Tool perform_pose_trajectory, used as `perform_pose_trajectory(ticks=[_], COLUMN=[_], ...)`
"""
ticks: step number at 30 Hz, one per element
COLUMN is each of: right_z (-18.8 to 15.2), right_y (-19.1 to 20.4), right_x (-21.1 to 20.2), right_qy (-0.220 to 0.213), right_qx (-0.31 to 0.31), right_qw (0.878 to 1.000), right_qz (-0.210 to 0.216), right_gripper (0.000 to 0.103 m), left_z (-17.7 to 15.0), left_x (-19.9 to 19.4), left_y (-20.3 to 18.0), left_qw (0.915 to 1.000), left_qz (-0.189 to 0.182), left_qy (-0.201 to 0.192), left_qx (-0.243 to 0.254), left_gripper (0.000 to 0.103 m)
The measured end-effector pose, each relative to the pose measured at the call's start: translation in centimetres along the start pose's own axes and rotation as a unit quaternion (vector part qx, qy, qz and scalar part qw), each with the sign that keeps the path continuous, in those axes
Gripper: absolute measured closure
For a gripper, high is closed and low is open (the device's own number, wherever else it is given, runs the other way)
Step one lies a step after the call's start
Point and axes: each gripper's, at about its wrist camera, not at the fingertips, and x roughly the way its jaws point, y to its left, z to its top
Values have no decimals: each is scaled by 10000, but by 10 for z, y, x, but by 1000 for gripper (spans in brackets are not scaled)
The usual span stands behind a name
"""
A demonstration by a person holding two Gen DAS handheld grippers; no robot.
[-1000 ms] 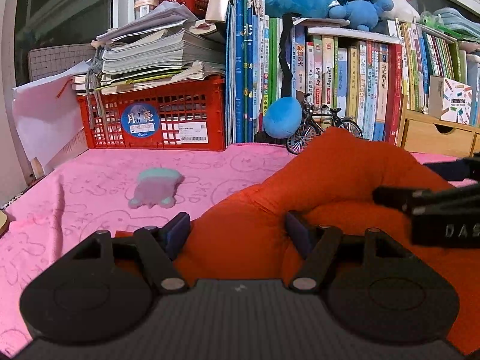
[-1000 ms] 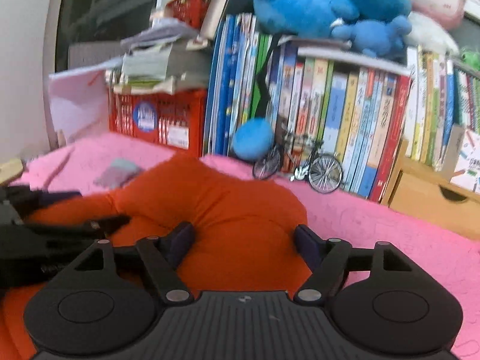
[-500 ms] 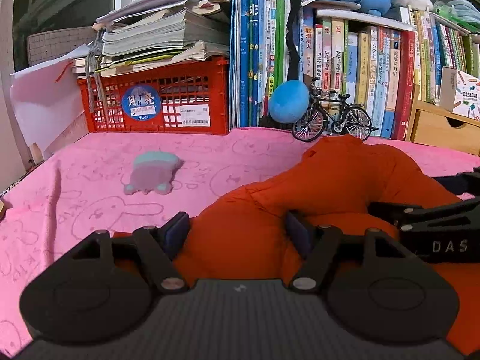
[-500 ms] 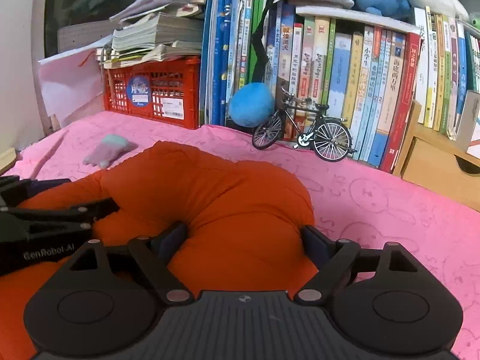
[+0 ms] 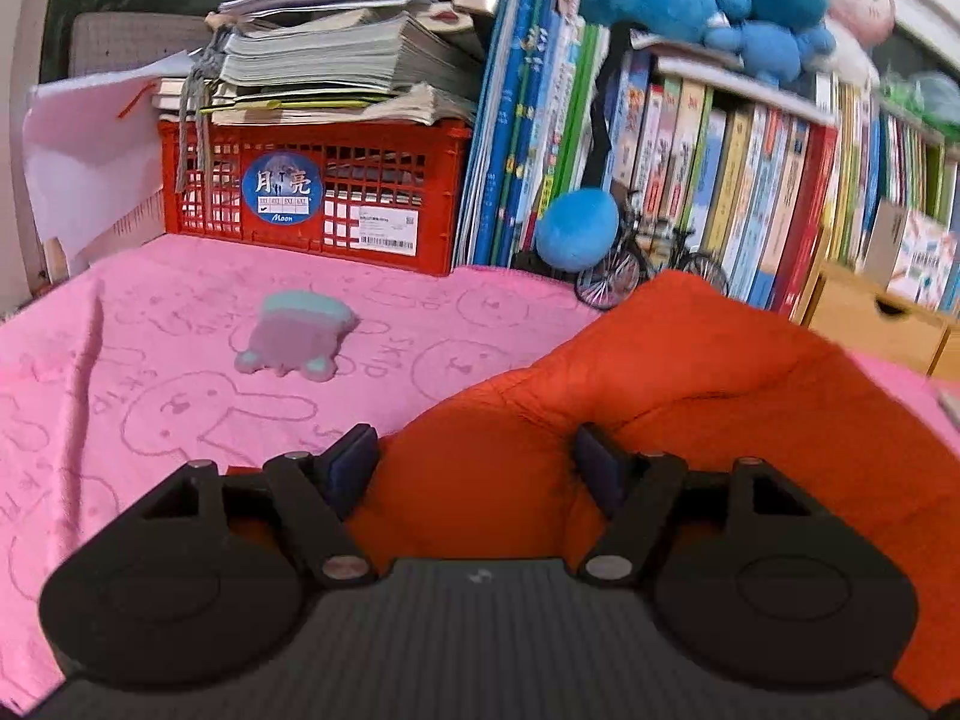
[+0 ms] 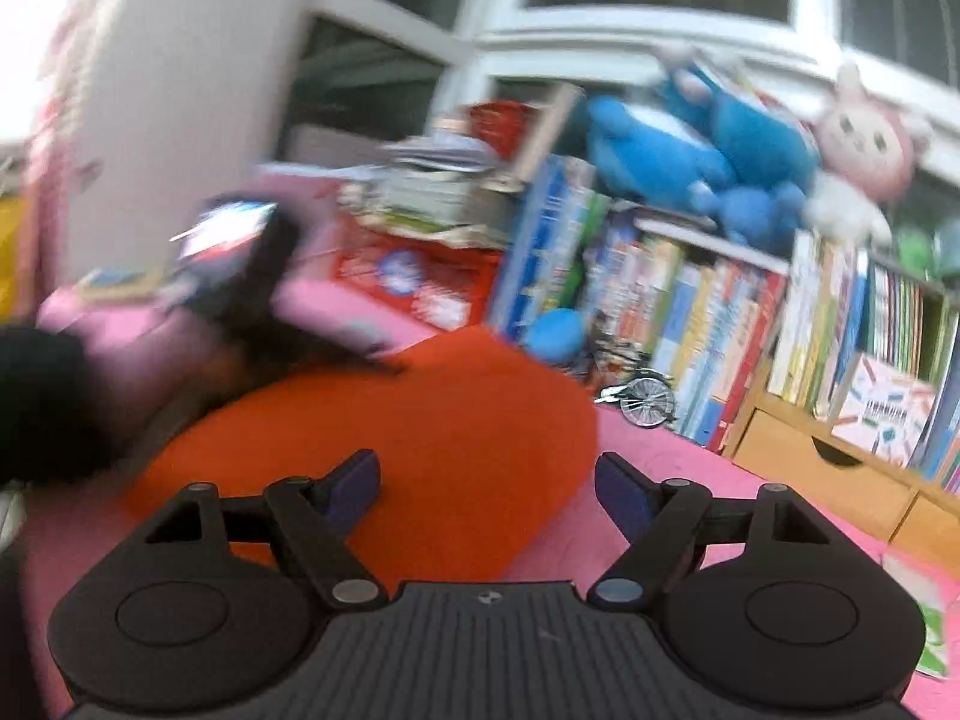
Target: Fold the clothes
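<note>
One pink cloth [image 5: 150, 372] covers the counter. One orange garment [image 5: 720, 396], bunched into a mound, lies on it near the front edge. One red crate [image 5: 312, 192] carrying stacked papers stands at the back, beside one row of upright books [image 5: 720, 192]. Two blue plush toys [image 6: 690, 150] rest on top of the books. One small grey-teal item [image 5: 294, 342] lies apart from the garment. Left tongs [image 5: 474, 468]: spread, with garment fabric bulging between them. Right tongs [image 6: 489, 483]: spread, above the garment, gripping nothing.
</note>
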Motion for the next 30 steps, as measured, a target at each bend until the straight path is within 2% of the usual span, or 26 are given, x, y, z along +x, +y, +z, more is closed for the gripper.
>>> perform_pose_trajectory(ticks=[4, 6, 9, 10, 12, 14, 17, 22, 24, 26, 30], right_z=[-16, -19, -21, -21, -20, -20, -21, -25, -23, -23, -24], right_y=[36, 35, 31, 27, 21, 20, 19, 15, 20, 17, 6], right_x=[0, 9, 20, 23, 29, 34, 25, 7, 9, 13, 22], right_qy=[380, 391, 364, 356, 372, 435, 308, 117, 86, 106, 149], right_qx=[-580, -391, -10, 105, 317, 400, 547, 679, 528, 639, 979], right_qw=[9976, 9984, 9993, 9992, 9987, 9981, 9978, 9973, 9982, 9976, 9949], right_qz=[-64, -92, -123, -138, -168, -158, -207, -264, -253, -235, -186], right_gripper=[24, 25, 26, 29, 35, 43, 51, 53, 53, 52, 54], left_z=[1, -4, -23, -31, -43, -57, -64, -67, -66, -64, -67], left_x=[-41, -78, -125, -134, -136, -131, -132, -144, -156, -171, -197], left_y=[4, 7, 6, 4, -4, -5, 5, 12, 6, -7, -37], left_qw=[9995, 9974, 9936, 9937, 9966, 9984, 9986, 9991, 9985, 9969, 9840], left_qz=[-56, -308, -700, -744, -614, -481, -438, -336, -460, -578, -835], left_qy=[-202, -466, -813, -810, -541, -309, -206, -188, -279, -487, -841], left_qx=[-253, -450, -358, -214, 46, 38, -195, -200, -90, 201, 1329], left_gripper=[31, 27, 22, 21, 20, 20, 19, 20, 22, 22, 22])
